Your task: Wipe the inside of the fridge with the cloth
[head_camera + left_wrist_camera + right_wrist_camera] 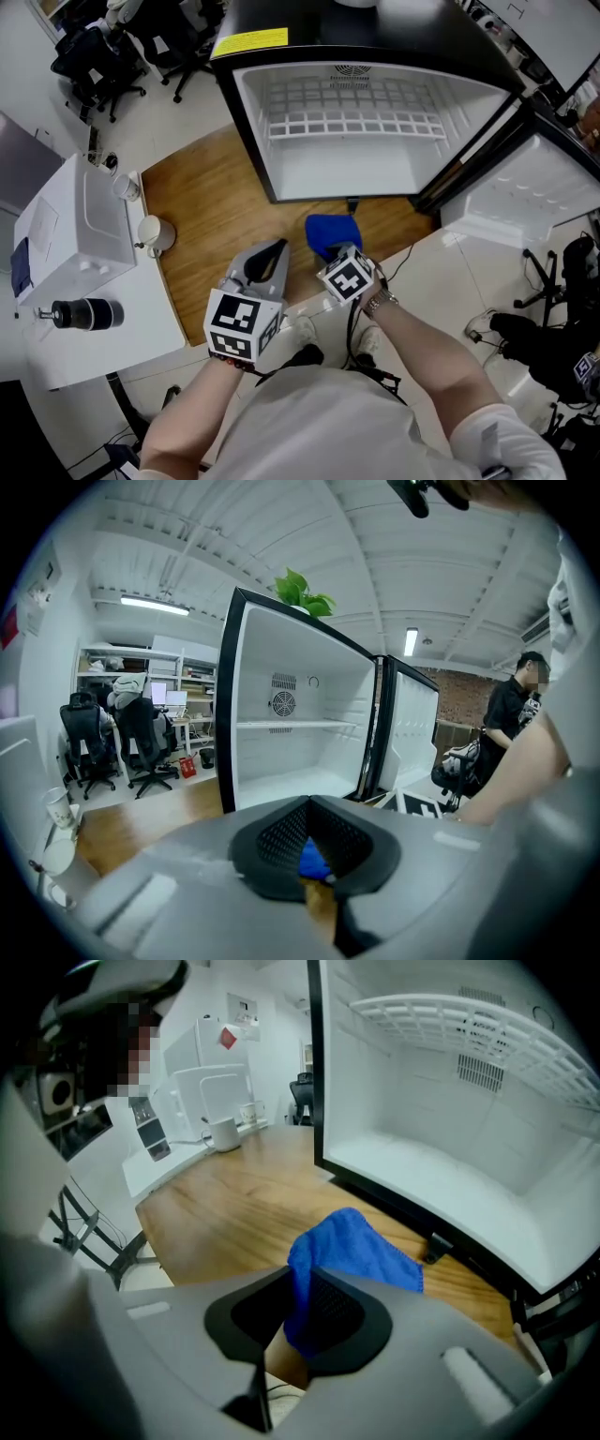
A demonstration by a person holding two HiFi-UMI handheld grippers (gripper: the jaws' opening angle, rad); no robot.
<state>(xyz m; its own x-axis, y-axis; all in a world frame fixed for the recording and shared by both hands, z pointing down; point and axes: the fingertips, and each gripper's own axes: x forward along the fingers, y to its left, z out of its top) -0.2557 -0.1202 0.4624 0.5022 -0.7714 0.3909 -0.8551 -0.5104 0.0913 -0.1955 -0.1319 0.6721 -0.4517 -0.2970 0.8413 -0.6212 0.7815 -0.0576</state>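
Wooden floor panel (206, 197) lies in front of the open black fridge with a white interior (347, 173); its door (525, 192) runs off the right edge of the head view. We find the blue microfibre cloth (354, 1246) pinched between the right gripper (298, 1288) jaws, crumpled, over the wood just outside the fridge. Its clamped end is hidden. We note the left gripper (309, 803) jaws closed together on nothing.
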